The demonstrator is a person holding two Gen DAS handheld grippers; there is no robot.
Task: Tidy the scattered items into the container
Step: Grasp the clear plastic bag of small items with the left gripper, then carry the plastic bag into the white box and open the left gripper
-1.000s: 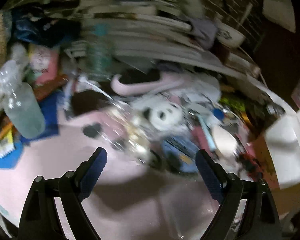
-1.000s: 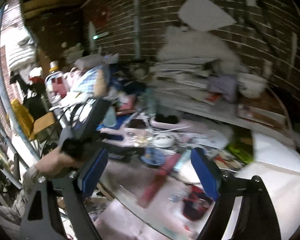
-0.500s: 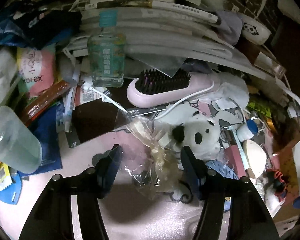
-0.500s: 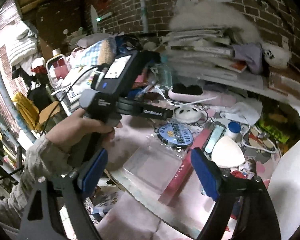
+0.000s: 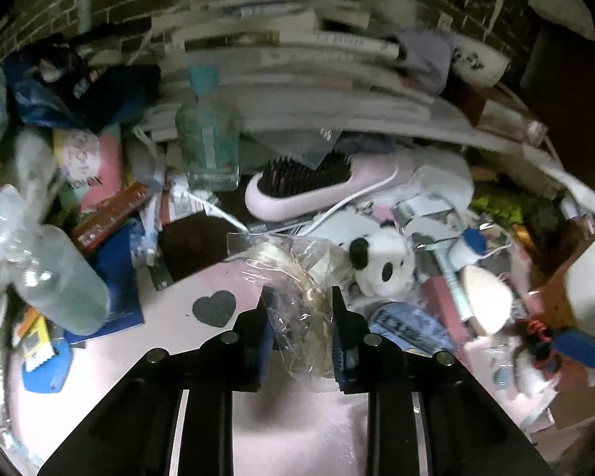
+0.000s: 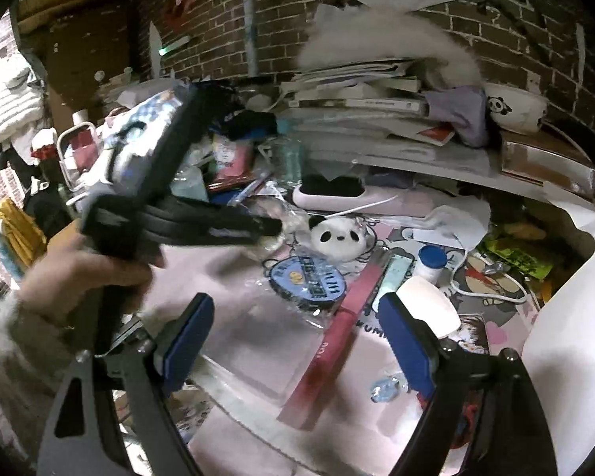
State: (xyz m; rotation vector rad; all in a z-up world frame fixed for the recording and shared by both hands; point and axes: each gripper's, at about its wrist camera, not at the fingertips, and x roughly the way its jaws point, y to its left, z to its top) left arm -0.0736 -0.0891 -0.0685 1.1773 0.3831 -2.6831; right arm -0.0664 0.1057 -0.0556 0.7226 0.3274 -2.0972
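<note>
Left wrist view alone shows left gripper (image 5: 301, 309) pinching crumpled clear plastic bag (image 5: 297, 277) just left of panda toy (image 5: 380, 265), over pink mat (image 5: 226, 277). Right wrist view alone shows person's hand (image 6: 95, 273) gripping left tool's handle, tool reaching level toward panda toy (image 6: 339, 236). Right gripper (image 6: 293, 341) spread wide, holding nothing, hovering near side of panda toy, above pink box (image 6: 337, 341).
</note>
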